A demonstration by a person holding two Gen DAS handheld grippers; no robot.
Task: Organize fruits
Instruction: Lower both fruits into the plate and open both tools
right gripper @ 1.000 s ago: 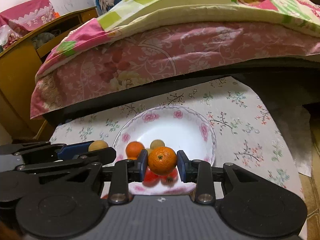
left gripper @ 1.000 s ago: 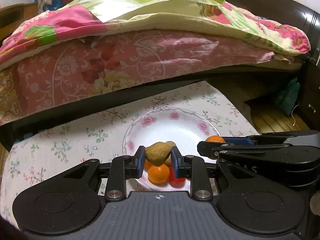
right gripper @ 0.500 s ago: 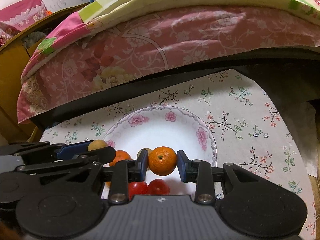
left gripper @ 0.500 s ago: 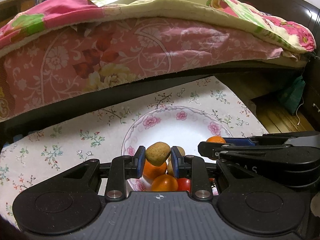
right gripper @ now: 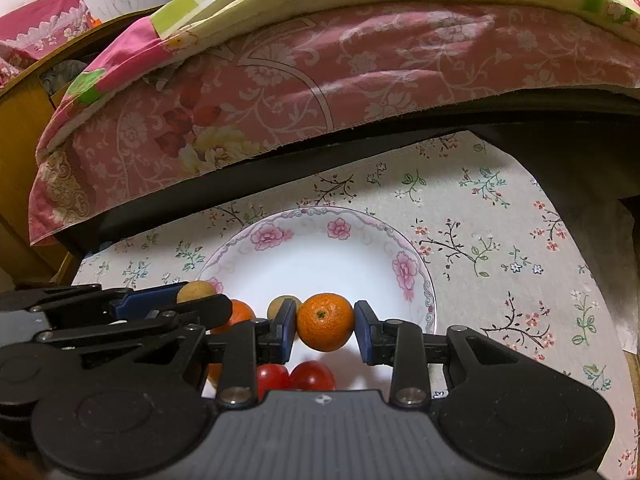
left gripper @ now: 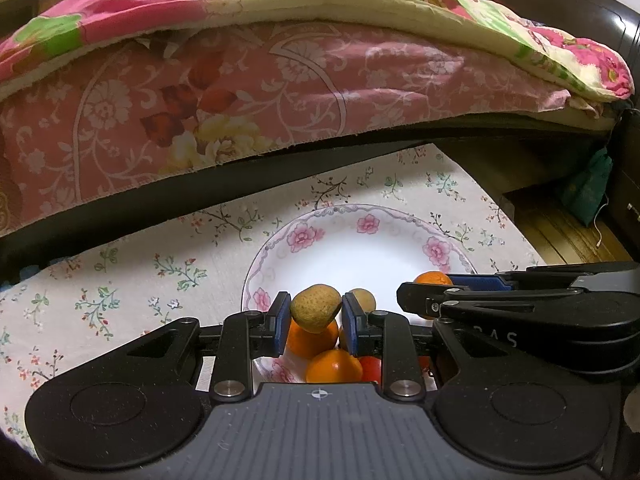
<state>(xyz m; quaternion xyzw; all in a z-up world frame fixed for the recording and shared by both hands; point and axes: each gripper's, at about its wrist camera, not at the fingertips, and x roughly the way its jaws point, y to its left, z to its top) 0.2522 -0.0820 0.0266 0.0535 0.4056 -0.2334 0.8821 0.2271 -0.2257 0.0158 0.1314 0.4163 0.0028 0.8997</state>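
A white plate [right gripper: 408,276] with pink flowers round its rim sits on a floral cloth [right gripper: 500,248] spread over the bench, its far rim near the bench's far edge, which lies under the overhang of a bed [left gripper: 280,80] draped in pink floral bedding. Fruit is bunched in the near half of the plate: two oranges [left gripper: 334,366] lying one against the other, two red tomatoes [right gripper: 312,376] side by side at the near rim, and a small yellow-brown fruit [right gripper: 282,306] toward the middle. The far half of the plate is bare white.

The left hand-held gripper [left gripper: 316,318] is clamped on a yellow-brown, pear-shaped fruit [left gripper: 316,308], held over the near left part of the plate above the oranges. The right hand-held gripper [right gripper: 325,326] is clamped on an orange mandarin [right gripper: 325,322], its stem dimple facing the camera, held over the near middle of the plate just above the tomatoes. The two tools sit side by side, very close, each showing at the edge of the other's view.

Open cloth lies to the right of the plate out to the bench's right edge, and to its left. Beyond the right edge, wooden flooring [left gripper: 560,232] and a green bag [left gripper: 588,188] show; a yellow wooden cabinet [right gripper: 20,140] stands off the left side.
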